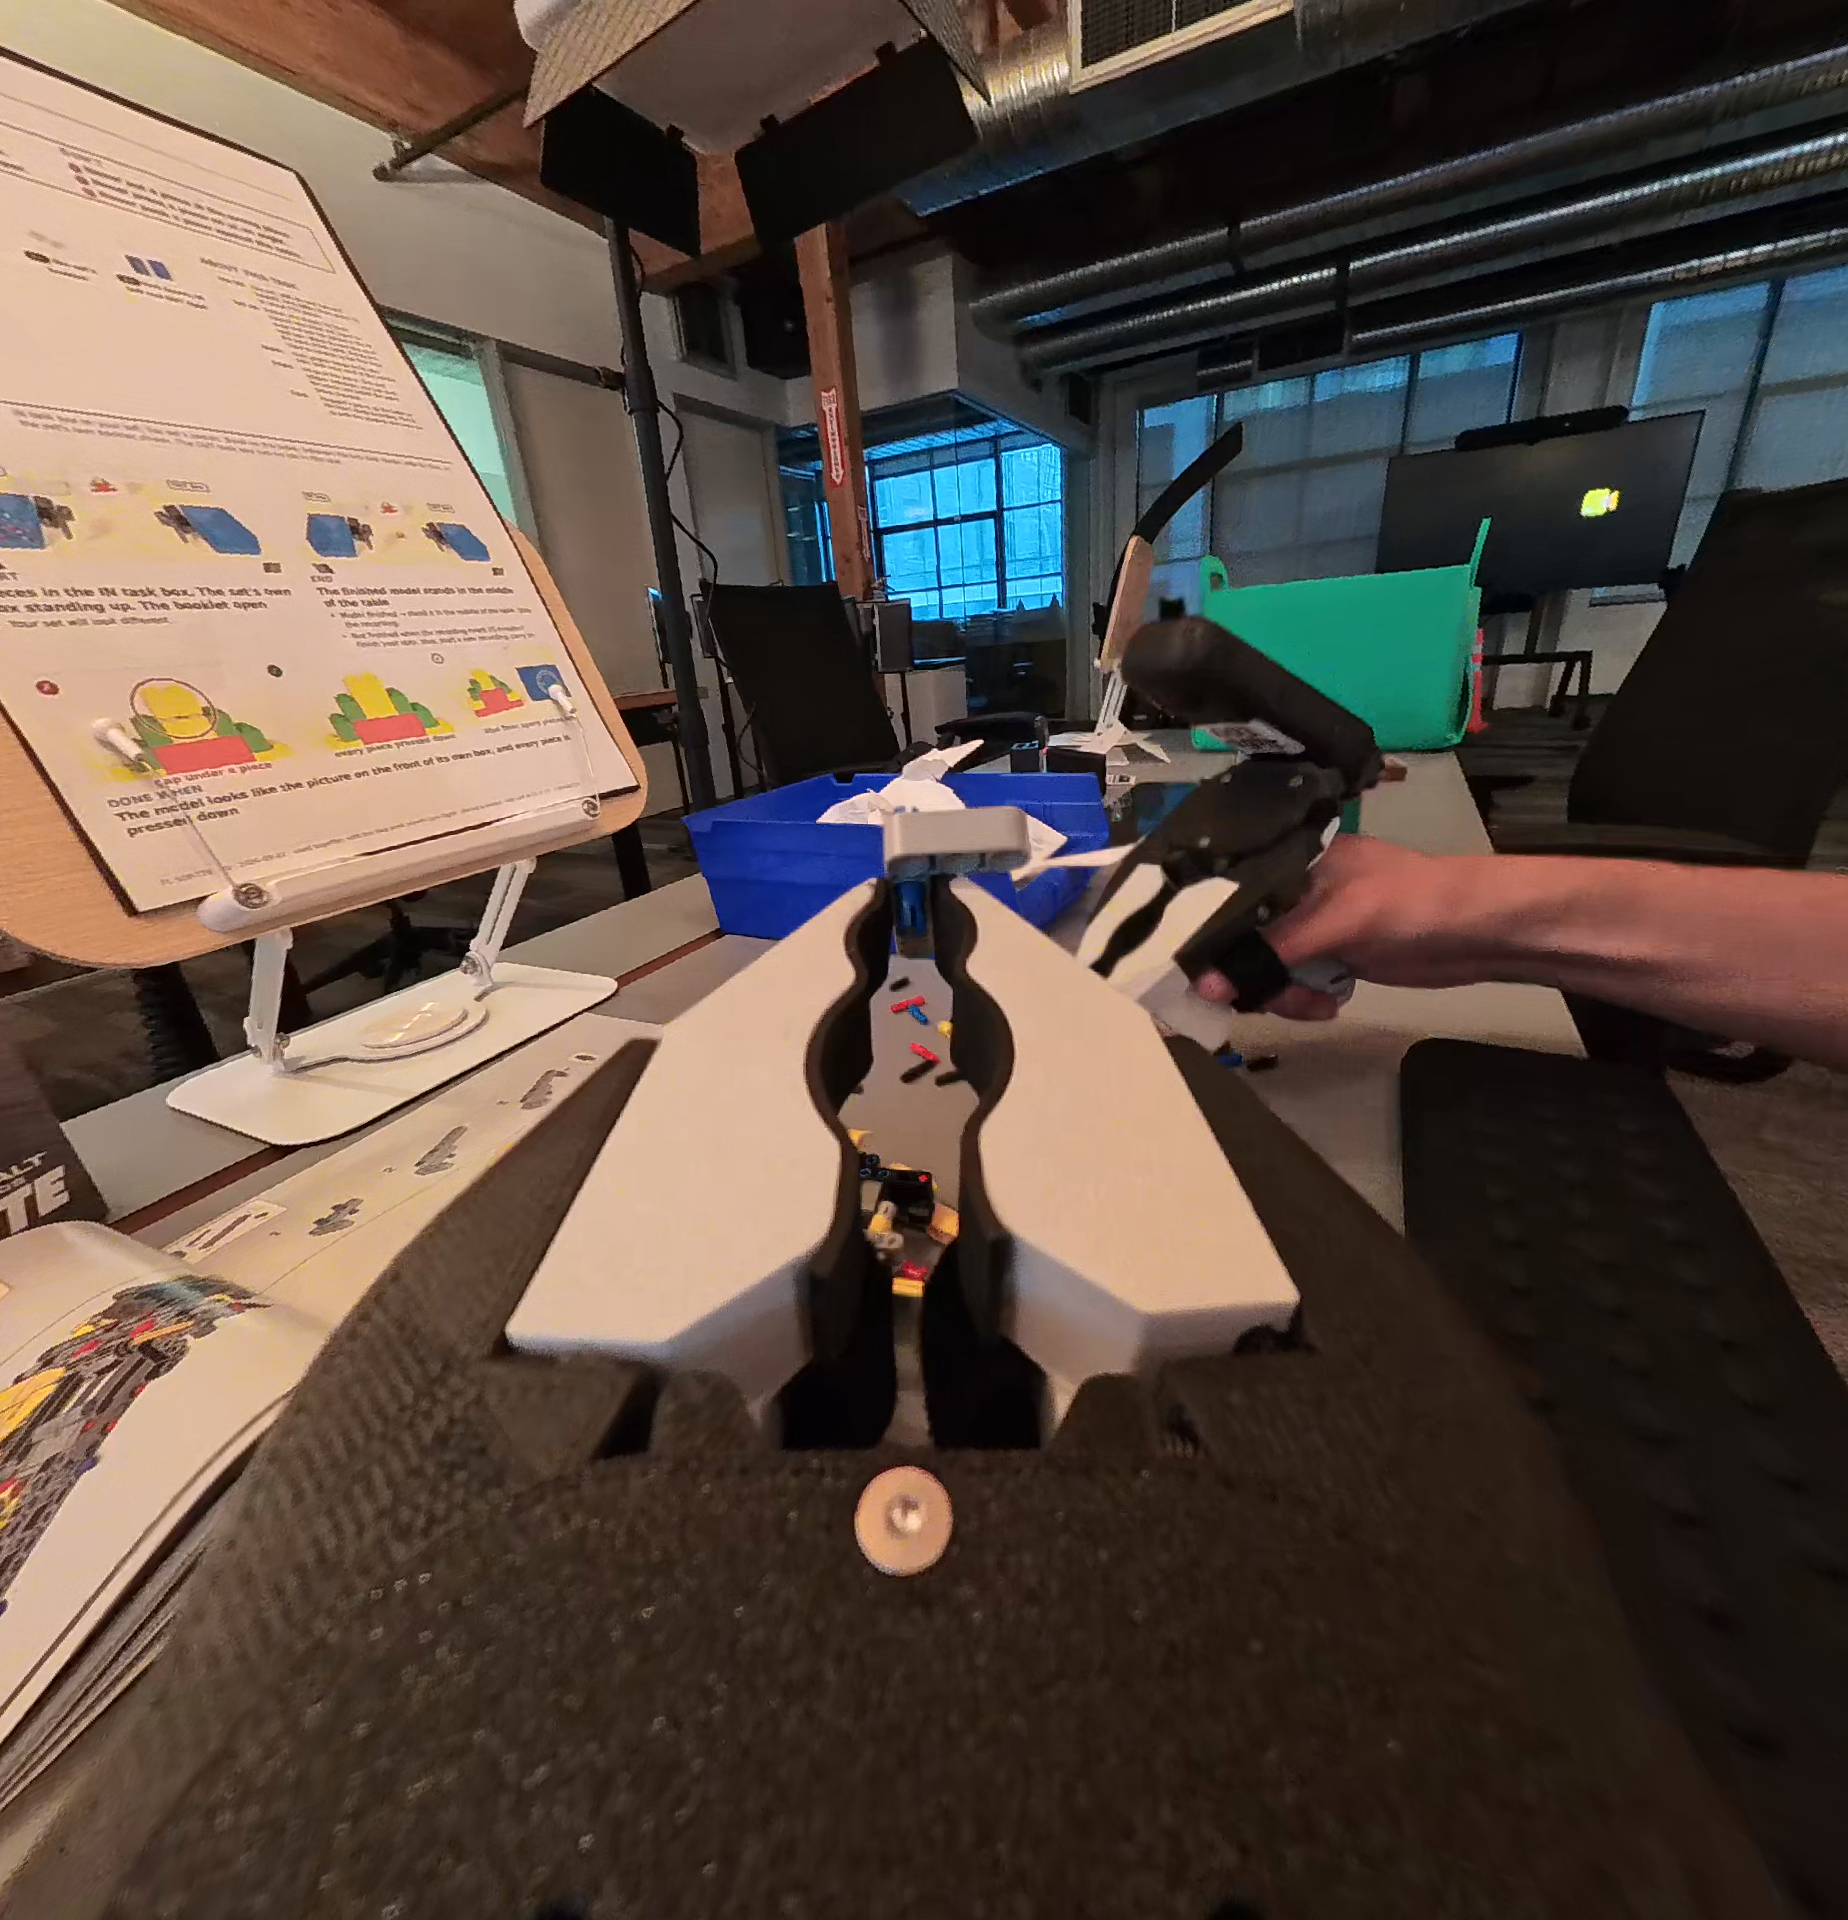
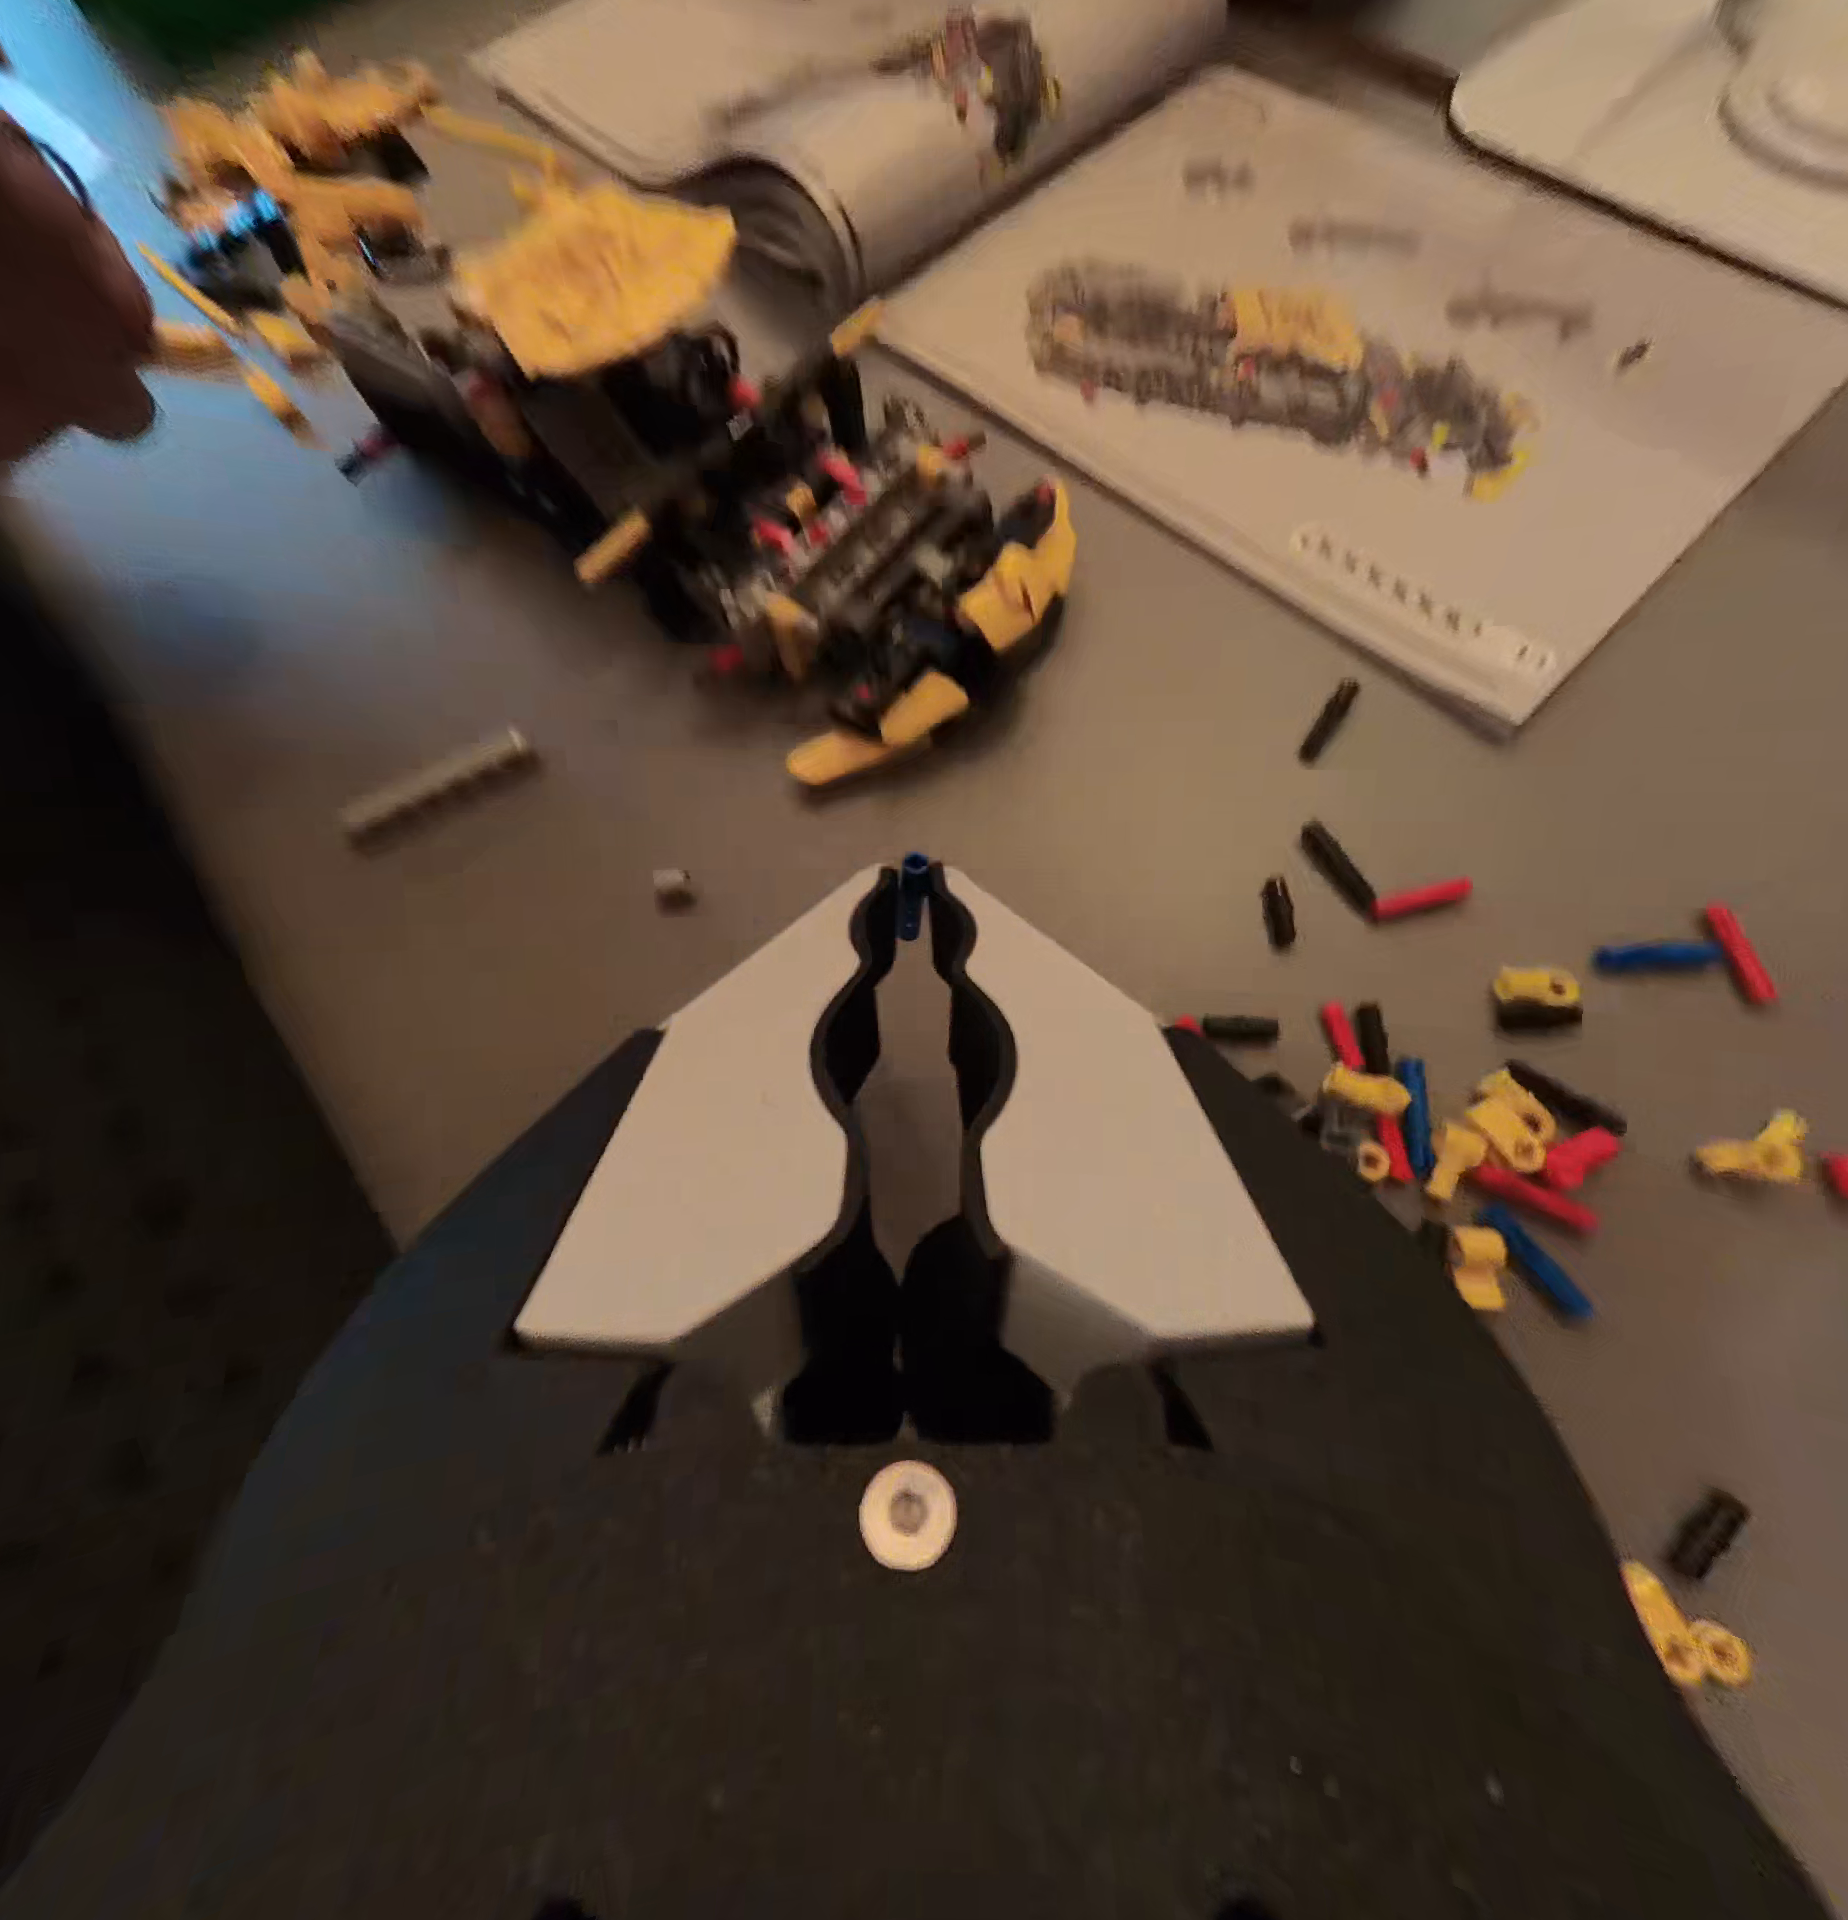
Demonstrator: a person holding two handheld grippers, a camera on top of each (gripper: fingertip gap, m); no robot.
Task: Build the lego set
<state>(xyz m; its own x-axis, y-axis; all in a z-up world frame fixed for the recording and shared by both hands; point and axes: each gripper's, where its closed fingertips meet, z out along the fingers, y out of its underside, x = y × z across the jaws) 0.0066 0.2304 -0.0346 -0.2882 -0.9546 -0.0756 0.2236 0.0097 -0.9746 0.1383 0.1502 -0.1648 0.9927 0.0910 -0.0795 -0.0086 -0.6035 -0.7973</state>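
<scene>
So right now our left claw (image 1: 915, 904) is pinched shut on a grey beam (image 1: 956, 836) with a blue pin under it, held up in the air above the table (image 1: 1419, 1091), and our right claw (image 2: 912, 896) is clamped on a blue pin (image 2: 914, 883) just short of the model (image 2: 754, 499). Biggest worry: that pin is only nipped at the very tips, so any twist while we line it up with a beam hole could flick it into the loose pile (image 2: 1471, 1132) right of the model, and good luck finding it. The beam could also pivot in the grip. As for writing, there's an instruction sheet (image 1: 224, 520) on a stand and a booklet (image 2: 1315, 395) behind the model, but we're not quoting any of it.
</scene>
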